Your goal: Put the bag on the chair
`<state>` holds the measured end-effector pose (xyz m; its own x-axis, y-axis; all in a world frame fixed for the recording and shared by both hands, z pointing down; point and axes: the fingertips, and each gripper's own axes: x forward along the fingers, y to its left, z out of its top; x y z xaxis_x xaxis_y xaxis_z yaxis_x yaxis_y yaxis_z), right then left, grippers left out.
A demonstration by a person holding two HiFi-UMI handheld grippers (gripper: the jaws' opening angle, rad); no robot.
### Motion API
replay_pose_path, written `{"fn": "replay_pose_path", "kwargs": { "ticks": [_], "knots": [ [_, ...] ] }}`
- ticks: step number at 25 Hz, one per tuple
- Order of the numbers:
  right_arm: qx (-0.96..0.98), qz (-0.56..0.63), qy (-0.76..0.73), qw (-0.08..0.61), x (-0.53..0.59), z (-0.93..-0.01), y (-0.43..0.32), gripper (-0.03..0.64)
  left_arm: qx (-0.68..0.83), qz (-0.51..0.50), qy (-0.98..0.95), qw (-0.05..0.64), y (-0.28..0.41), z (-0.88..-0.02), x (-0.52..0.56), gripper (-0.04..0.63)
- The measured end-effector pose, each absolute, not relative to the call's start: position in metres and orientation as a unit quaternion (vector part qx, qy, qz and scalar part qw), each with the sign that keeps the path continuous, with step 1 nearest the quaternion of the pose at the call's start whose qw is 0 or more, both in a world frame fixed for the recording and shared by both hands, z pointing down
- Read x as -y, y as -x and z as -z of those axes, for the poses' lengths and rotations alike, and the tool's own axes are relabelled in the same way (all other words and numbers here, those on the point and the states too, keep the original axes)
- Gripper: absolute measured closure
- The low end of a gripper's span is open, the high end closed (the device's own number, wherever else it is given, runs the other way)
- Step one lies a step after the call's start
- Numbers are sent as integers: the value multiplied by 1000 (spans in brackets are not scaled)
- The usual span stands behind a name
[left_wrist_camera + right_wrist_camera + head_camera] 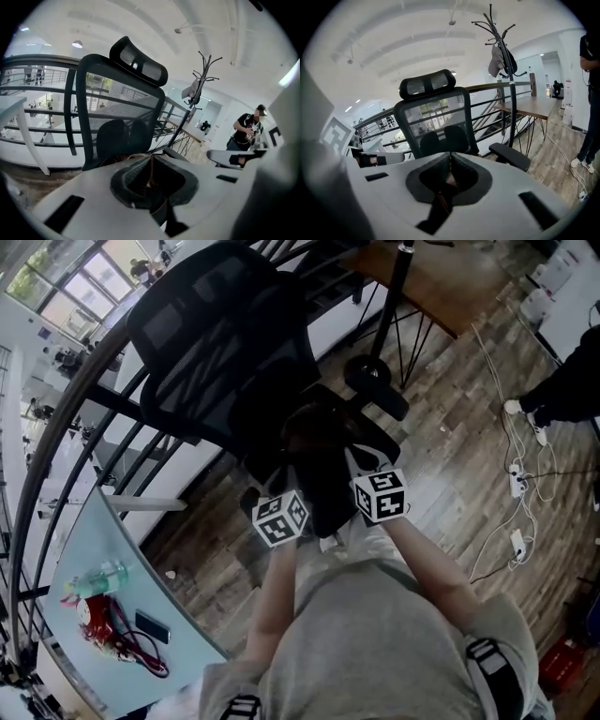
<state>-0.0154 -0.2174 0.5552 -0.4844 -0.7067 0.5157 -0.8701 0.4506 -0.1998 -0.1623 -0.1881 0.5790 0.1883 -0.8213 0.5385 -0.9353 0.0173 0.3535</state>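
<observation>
Both tools are closed down narrow, each pinching a thin strip of the dark bag (pixel 326 470): left tool (pixel 151 158) & right tool (pixel 451 157), w/ nothing else btwn the jaws. The bag hangs btwn them, just on the near side of the black mesh chair (pixel 217 334), roughly at the seat's near edge; can't tell if it touches. Step in hand, I'd judge: carry it fwd over the seat. To do it well, hold both tools level so the bag doesn't tip, clear the right armrest (pixel 510 157), lower till the seat takes the weight, then release both together.
</observation>
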Motion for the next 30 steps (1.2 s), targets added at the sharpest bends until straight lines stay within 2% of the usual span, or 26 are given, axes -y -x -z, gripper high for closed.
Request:
{"fn": "replay_pose_path", "kwargs": {
  "ticks": [12, 30],
  "knots": [
    [847, -197, -466, 160, 163, -512, 11, 612, 606, -84, -728, 309, 153, -536, 136, 584],
    [852, -205, -463, 132, 142, -490, 13, 614, 604, -67, -730, 313, 158, -514, 121, 585]
  ]
}}
